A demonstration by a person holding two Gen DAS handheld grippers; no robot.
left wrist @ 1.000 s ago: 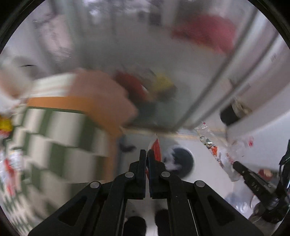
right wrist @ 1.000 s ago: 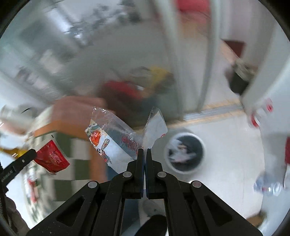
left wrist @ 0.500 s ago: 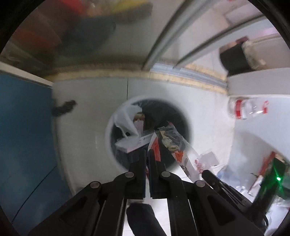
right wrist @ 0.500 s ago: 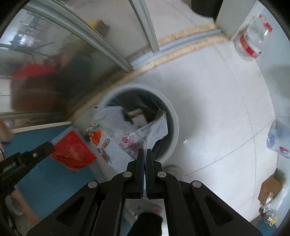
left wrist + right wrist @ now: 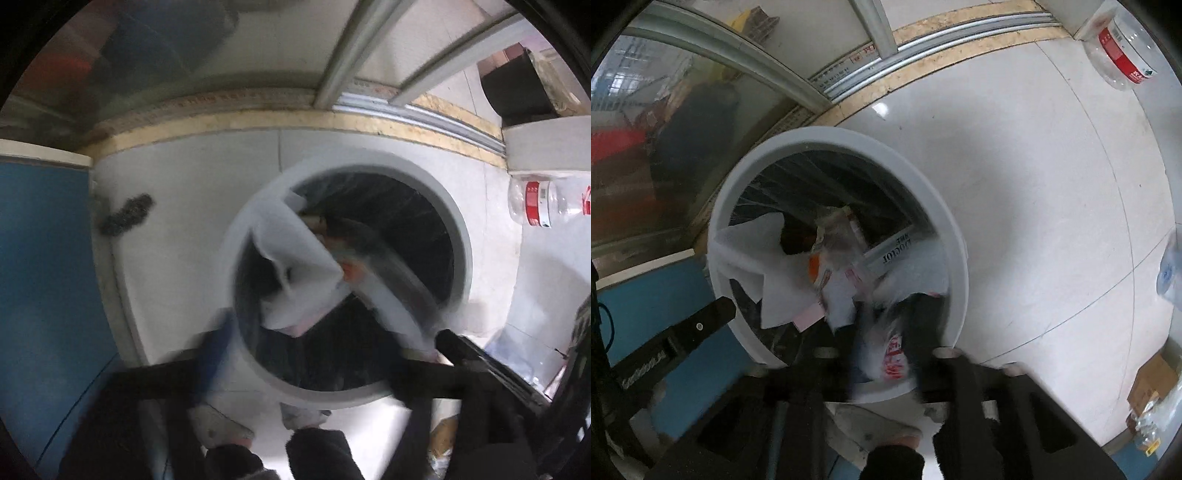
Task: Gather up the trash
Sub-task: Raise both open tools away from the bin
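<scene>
I see white tiled floor [image 5: 1015, 184], yellow threshold strip [image 5: 258, 120] under sliding glass door [image 5: 683, 129], blue panel [image 5: 40, 258] at left.

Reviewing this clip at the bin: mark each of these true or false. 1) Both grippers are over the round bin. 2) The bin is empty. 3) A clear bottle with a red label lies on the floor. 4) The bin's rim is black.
1) True: the left gripper and right gripper both hang over the round bin.
2) False: it holds white paper, a printed box and wrappers.
3) True: the bottle lies near the door track.
4) False: the rim is white; only the liner inside is dark.
</scene>
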